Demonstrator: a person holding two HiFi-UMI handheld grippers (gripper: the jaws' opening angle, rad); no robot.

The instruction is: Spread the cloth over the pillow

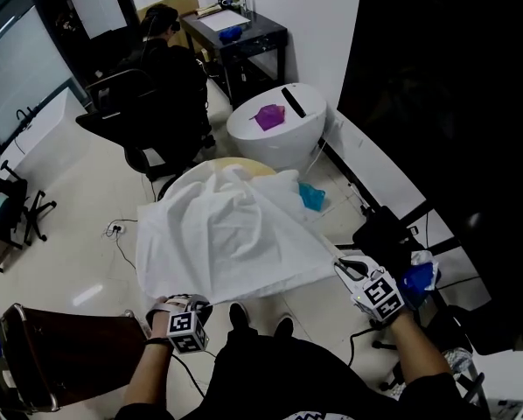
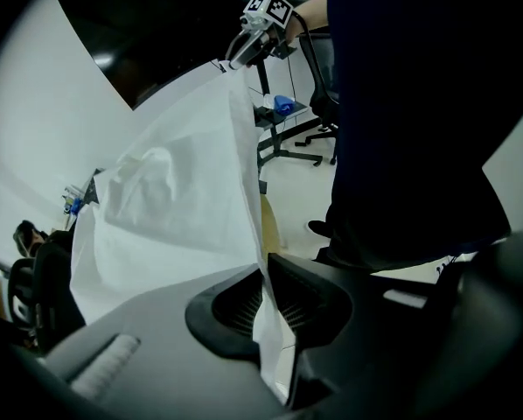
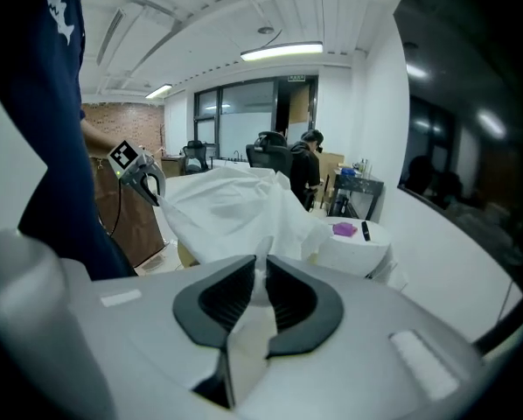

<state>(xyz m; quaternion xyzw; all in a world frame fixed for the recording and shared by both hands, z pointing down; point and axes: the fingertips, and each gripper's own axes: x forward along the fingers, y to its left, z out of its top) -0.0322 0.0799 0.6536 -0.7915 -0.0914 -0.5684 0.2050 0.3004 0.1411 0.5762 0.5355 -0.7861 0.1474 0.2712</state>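
Cloth: a white cloth [image 1: 231,234] hangs in the air as one slack sheet. It runs from both pairs of fingers forward and over the pillow.
Pillow: beige and mostly covered, the pillow [image 1: 260,166] shows only past the cloth's far edge. It lies ahead of and below the fingers, roughly midway between the two pairs.
Left gripper: the fingers [image 2: 231,309] of the left gripper [image 1: 179,304] are clenched on the near left corner. A thin fold of cloth is pinched between the pads.
Right gripper: the fingers [image 3: 222,300] of the right gripper [image 1: 342,268] are clamped on the near right corner. A short strip of cloth trails out behind the pads.
Weight: likely very light, since the sheet billows and holds soft ridges between the fingers.
Stiffness: limp, so it probably sags wherever the fingers do not keep it taut.
Slipperiness: it looks thin and smooth, and a hard tug could draw the narrow pinched edge out of the pads.
Fragility: it looks unlikely to be damaged, and creasing or bunching seems the only concern.
Best hold: the two near corners, as taken now, with the fingers kept well apart so the near edge stays spread.
Risk: if one pair of fingers drops early, that side may fold under and leave the pillow partly bare.
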